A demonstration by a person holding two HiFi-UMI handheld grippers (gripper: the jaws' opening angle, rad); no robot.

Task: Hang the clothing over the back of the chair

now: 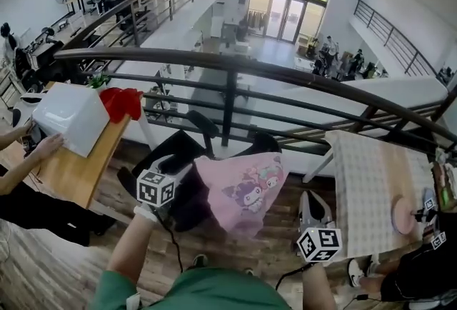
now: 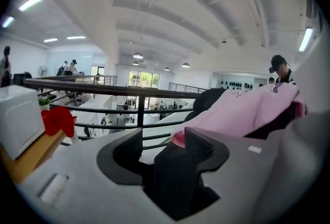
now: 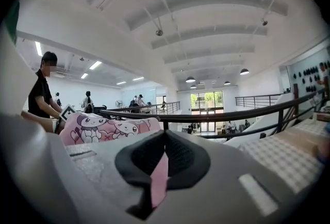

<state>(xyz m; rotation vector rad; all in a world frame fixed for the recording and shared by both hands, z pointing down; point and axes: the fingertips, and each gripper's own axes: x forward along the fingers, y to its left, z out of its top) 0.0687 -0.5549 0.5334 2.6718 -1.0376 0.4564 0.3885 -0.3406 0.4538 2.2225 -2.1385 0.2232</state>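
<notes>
pink top, clamped in right tongs, hides most of prob. office chair.

Pink garment, cartoon-character print facing out, is draped over the backrest of the black chair. It's spread fairly flat, with the lower edge hanging free. One thin strip of its fabric is pinched in the right gripper. The chair stands upright.
</notes>
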